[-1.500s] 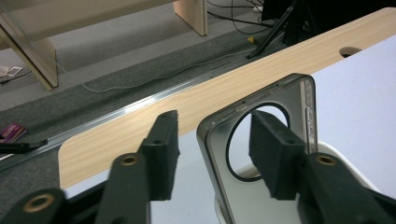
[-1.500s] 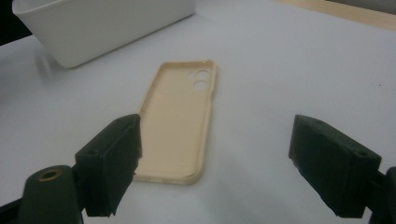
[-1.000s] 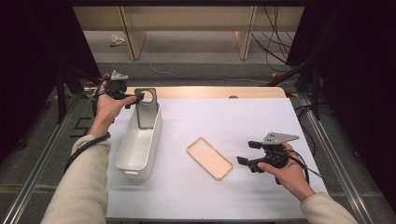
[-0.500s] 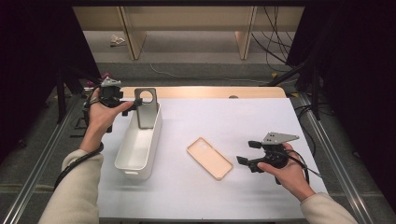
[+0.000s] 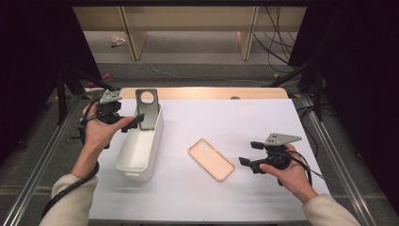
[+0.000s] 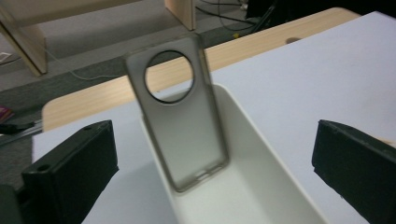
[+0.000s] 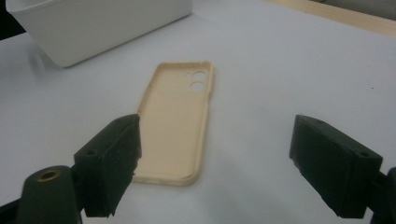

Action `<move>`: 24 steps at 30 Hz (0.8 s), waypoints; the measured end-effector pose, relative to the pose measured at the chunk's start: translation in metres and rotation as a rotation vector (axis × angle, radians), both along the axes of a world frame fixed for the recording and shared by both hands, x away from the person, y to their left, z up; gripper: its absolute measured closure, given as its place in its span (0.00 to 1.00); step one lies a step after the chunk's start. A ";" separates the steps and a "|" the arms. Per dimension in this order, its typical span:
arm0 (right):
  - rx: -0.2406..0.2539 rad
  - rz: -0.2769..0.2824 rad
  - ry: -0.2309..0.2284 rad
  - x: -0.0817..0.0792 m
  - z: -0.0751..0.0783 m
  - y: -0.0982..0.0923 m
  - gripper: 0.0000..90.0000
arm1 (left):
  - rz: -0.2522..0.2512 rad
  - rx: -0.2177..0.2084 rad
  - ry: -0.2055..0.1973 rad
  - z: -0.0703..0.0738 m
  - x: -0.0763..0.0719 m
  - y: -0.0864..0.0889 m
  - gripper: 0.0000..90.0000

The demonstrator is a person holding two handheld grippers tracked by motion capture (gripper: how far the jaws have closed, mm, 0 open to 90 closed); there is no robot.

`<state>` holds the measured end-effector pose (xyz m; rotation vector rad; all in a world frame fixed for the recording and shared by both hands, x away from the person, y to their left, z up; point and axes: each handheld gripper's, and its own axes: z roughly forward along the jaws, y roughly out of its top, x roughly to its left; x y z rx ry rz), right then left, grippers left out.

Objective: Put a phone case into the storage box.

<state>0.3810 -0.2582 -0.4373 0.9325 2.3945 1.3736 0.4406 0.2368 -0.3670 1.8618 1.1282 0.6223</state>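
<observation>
Risk here: tall grey phone case (image 5: 147, 109) leaning upright in the white plastic bin (image 5: 139, 146) may topple as left gripper (image 5: 131, 121), fingers just opened wide and empty, hovers beside it; right gripper (image 5: 249, 153) fingers open, empty

Both hand-held grippers (image 5: 134, 123) (image 5: 248, 153) wide open

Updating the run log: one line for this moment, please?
left tool: open, just released | grey phone case: leaning in white bin | right tool: open, facing beige case
</observation>
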 end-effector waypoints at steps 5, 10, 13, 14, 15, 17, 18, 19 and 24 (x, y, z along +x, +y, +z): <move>0.000 0.000 0.001 0.000 0.000 0.001 0.19 | -0.046 -0.008 -0.007 -0.002 -0.020 -0.015 0.00; -0.005 0.001 0.003 0.001 -0.001 0.001 0.19 | -0.040 -0.029 0.008 -0.008 -0.037 -0.035 0.00; -0.004 0.001 0.001 0.001 -0.001 0.001 0.19 | -0.050 -0.017 -0.003 -0.010 -0.044 -0.046 0.00; -0.004 0.001 0.000 0.001 -0.001 0.001 0.19 | -0.060 -0.015 -0.006 -0.011 -0.047 -0.050 0.00; -0.005 0.002 -0.001 0.000 0.000 0.001 0.19 | -0.072 -0.012 -0.009 -0.012 -0.050 -0.054 0.00; -0.006 0.004 -0.001 0.000 0.000 0.001 0.19 | -0.089 -0.013 -0.017 -0.017 -0.058 -0.062 0.00; -0.005 0.004 0.000 0.001 -0.001 0.001 0.19 | -0.094 -0.014 -0.018 -0.018 -0.060 -0.064 0.00; -0.005 0.004 0.000 0.001 -0.001 0.001 0.19 | -0.094 -0.015 -0.016 -0.020 -0.064 -0.067 0.00; -0.010 0.008 0.002 0.001 -0.001 0.002 0.20 | -0.117 -0.032 -0.013 -0.026 -0.083 -0.077 0.00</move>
